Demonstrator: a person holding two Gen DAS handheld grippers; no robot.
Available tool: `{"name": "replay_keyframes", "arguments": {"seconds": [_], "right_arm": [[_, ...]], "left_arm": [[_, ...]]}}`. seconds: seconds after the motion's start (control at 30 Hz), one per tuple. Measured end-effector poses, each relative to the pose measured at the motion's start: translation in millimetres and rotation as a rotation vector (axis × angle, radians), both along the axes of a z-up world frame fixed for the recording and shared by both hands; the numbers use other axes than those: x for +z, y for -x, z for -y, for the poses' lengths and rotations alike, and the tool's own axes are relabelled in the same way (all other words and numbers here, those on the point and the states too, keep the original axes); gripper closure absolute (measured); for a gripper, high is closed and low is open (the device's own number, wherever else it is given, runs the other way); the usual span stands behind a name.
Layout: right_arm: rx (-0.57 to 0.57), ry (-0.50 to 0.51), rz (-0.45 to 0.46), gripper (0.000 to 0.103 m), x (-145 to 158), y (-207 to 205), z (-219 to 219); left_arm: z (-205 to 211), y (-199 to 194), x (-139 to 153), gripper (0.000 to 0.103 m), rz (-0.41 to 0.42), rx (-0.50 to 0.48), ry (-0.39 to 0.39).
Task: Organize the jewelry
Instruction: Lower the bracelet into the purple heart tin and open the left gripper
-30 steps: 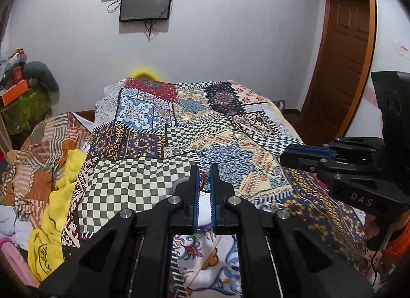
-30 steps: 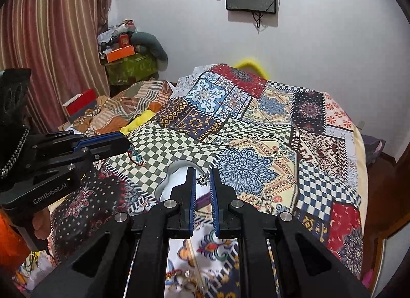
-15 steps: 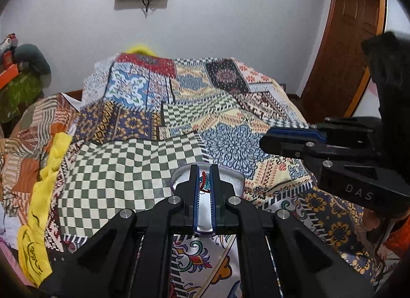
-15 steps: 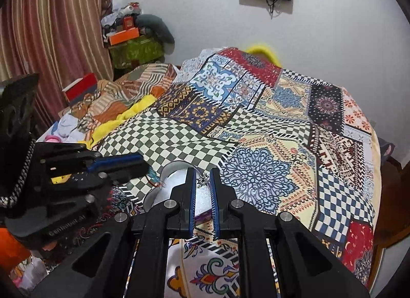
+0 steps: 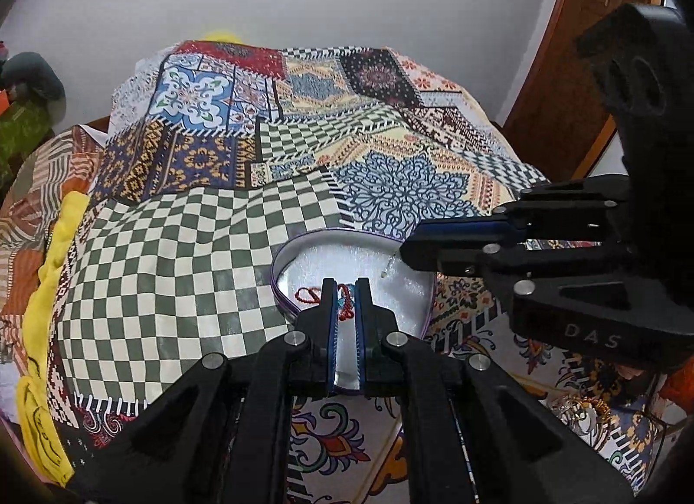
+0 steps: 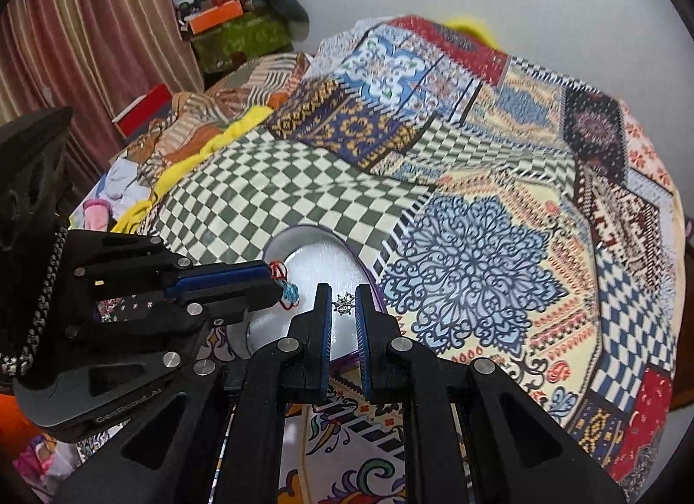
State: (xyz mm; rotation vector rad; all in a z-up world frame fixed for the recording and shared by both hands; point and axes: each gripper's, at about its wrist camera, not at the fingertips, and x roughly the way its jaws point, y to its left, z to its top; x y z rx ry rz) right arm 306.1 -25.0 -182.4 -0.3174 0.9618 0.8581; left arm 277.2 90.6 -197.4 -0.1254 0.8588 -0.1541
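Observation:
A shiny heart-shaped tin (image 5: 368,261) with a purple rim lies on the patchwork bedspread; it also shows in the right wrist view (image 6: 312,261). My left gripper (image 5: 345,291) is shut on a red and blue beaded bracelet (image 5: 342,302), held just over the tin; the bracelet (image 6: 286,287) hangs from its tips in the right wrist view. My right gripper (image 6: 343,293) is shut on a small silver star-shaped jewel (image 6: 345,303) above the tin's right side. In the left wrist view the right gripper (image 5: 405,250) reaches in from the right over the tin.
The patchwork bedspread (image 5: 195,243) covers the bed. More jewelry (image 5: 581,408) lies on the cloth at the lower right. Yellow cloth (image 5: 47,296) and clothes lie along the left edge. A wooden door (image 5: 577,61) stands at the right, a curtain (image 6: 86,48) at the left.
Both grippers have moved forward and down over the tin, each still holding its piece. The tin now sits right under the fingertips.

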Motion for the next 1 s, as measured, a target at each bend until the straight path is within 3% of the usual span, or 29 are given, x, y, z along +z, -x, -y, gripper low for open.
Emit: {"name": "replay_keyframes", "arguments": {"seconds": [0.27, 0.57, 0.73, 0.87, 1.0], "right_arm": [[0.012, 0.017, -0.032, 0.093, -11, -6, -4], [0.04, 0.05, -0.007, 0.093, -15, 1, -12], [0.051, 0.073, 0.027, 0.093, -14, 5, -16], [0.049, 0.109, 0.048, 0.092, -16, 7, -19], [0.045, 0.127, 0.055, 0.083, -14, 10, -19]], "left_arm": [[3, 1, 5, 0.097, 0.005, -0.027, -0.019], [-3, 14, 17, 0.093, 0.021, -0.008, -0.041], [-11, 29, 21, 0.072, 0.045, 0.022, -0.073], [-19, 34, 18, 0.072, 0.031, 0.045, -0.076], [-25, 37, 15, 0.071, 0.015, 0.065, -0.072]]}}
